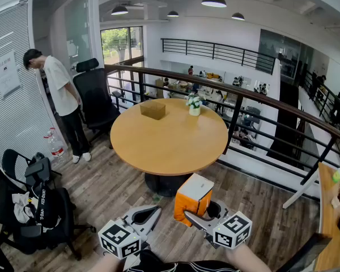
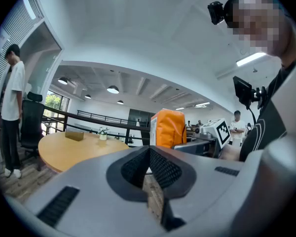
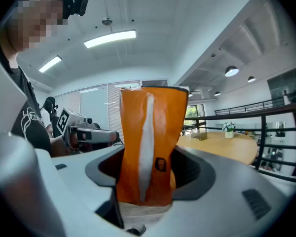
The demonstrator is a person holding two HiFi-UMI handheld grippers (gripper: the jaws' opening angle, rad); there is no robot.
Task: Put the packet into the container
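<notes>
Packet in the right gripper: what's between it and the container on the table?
Head view: only the round table's bare top lies between the packet and the container; the flower vase stands off to the right of that line.

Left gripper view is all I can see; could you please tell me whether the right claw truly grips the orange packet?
Observer: Yes. In the right gripper view the right claw pinches the orange packet from both sides, holding it upright.
Operator: Thank you. Is it over the table yet?
Observer: No. The head view shows it above the wooden floor, short of the near edge of the round table.
Operator: And how far across is the container?
Observer: The brown container sits near the table's far edge, close to the railing.
</notes>
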